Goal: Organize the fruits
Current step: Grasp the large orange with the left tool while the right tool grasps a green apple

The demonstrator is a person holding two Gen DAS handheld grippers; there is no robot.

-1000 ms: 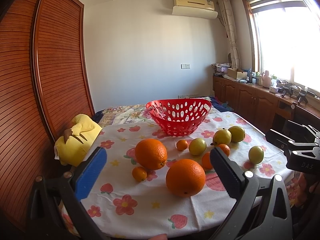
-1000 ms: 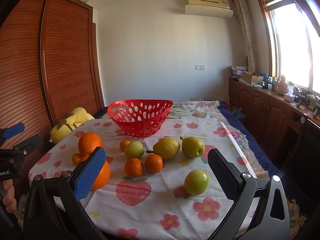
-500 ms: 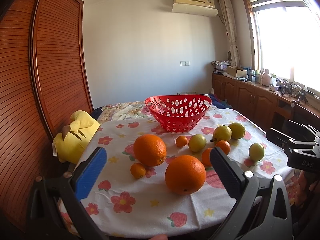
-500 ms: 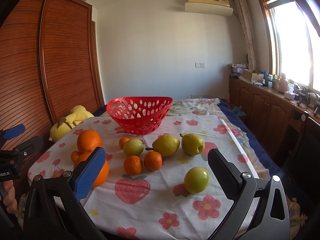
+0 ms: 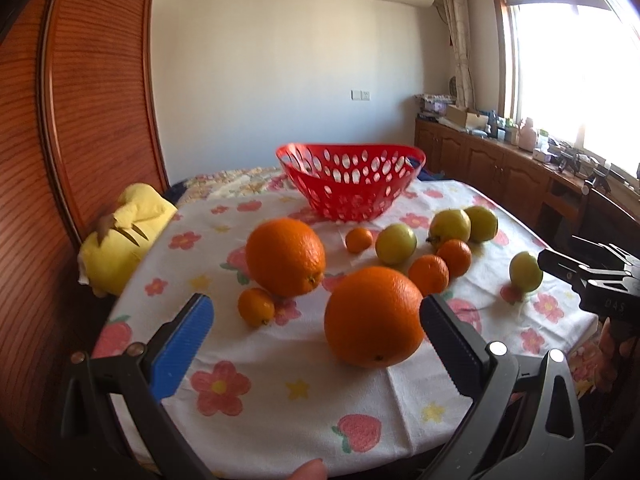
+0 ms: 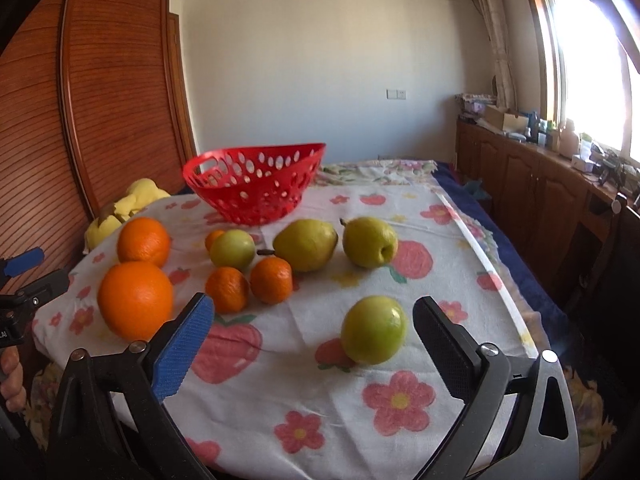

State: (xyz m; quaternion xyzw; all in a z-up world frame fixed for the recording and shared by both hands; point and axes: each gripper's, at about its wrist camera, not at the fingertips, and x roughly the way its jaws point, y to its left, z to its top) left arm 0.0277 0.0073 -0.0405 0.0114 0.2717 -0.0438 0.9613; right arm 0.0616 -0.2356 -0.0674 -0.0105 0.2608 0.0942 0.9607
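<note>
Left tool (image 5: 316, 322): spread wide, empty; large orange (image 5: 374, 316) lower centre between its fingers.
Right tool (image 6: 314, 320): spread wide, empty; green apple (image 6: 374, 329) lower centre.
Red basket (image 6: 256, 190): empty, upper left of centre on table (image 6: 440, 248).

Red basket (image 5: 352, 184), orange oranges (image 5: 374, 316), yellow-green pears (image 6: 306, 244), white tablecloth (image 6: 420, 288) with pink flowers and strawberries.
</note>
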